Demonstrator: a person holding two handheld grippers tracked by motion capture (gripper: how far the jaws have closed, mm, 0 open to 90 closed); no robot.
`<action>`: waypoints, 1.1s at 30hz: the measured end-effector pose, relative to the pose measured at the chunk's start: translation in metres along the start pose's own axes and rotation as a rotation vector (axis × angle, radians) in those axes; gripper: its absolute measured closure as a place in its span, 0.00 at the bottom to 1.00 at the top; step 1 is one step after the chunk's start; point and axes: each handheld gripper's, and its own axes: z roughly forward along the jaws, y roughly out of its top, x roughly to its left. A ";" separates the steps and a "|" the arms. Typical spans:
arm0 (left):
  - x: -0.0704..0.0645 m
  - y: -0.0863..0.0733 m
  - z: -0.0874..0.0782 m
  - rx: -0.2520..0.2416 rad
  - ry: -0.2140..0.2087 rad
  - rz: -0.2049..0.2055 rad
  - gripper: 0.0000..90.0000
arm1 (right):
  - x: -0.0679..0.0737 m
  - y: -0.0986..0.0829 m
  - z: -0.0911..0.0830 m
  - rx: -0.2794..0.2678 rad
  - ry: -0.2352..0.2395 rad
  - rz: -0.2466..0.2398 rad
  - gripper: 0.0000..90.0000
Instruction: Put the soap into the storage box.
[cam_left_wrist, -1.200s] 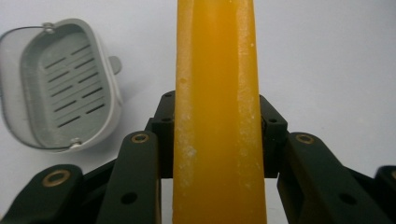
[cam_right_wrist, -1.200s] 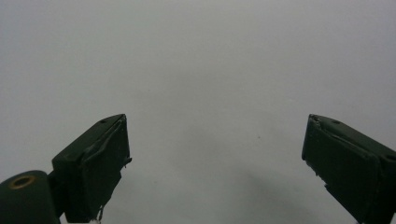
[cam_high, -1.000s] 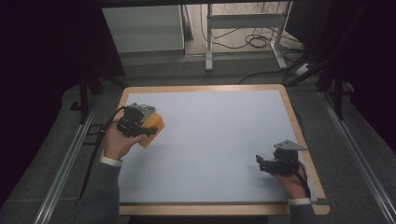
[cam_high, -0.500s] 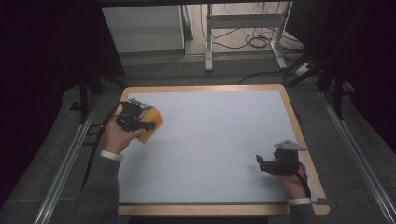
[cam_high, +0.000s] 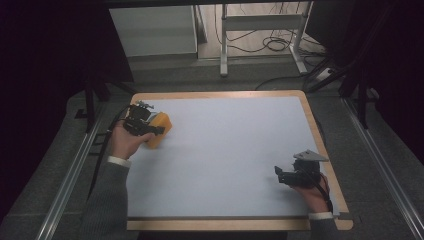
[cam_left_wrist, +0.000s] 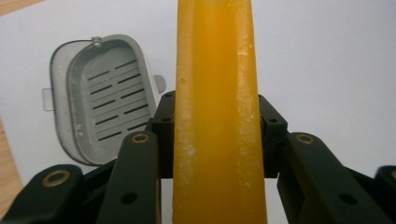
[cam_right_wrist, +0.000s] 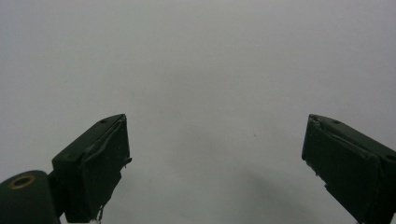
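Note:
A yellow-orange plastic piece (cam_high: 160, 131) is held above the far left part of the white tabletop (cam_high: 235, 145), with my left gripper (cam_high: 145, 125) shut on it. In the left gripper view this yellow piece (cam_left_wrist: 215, 70) runs edge-on between the black jaws of the left gripper (cam_left_wrist: 215, 126). Below it a grey slotted tray insert (cam_left_wrist: 105, 100) lies flat on the white surface. My right gripper (cam_high: 281, 175) rests near the front right corner. In its own view the right gripper (cam_right_wrist: 215, 158) stands open, jaws wide apart, with bare white surface between them.
A wooden rim (cam_high: 320, 135) borders the white top. Metal rails (cam_high: 70, 175) run along both sides of the table. A white cabinet (cam_high: 152, 30), a frame leg (cam_high: 224, 40) and cables (cam_high: 280, 42) stand on the floor beyond the far edge.
My left hand has shifted slightly left and away with the yellow piece still gripped. The right gripper has stayed where it was.

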 end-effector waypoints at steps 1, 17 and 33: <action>0.001 0.001 0.000 -0.002 0.006 -0.004 0.68 | 0.000 0.000 0.000 0.001 0.001 -0.001 0.08; 0.021 0.014 0.009 0.003 0.014 -0.061 0.68 | 0.001 0.000 0.001 0.003 -0.001 -0.007 0.08; 0.041 0.018 0.027 0.016 0.076 -0.117 0.68 | -0.001 0.000 0.000 -0.002 -0.007 -0.002 0.08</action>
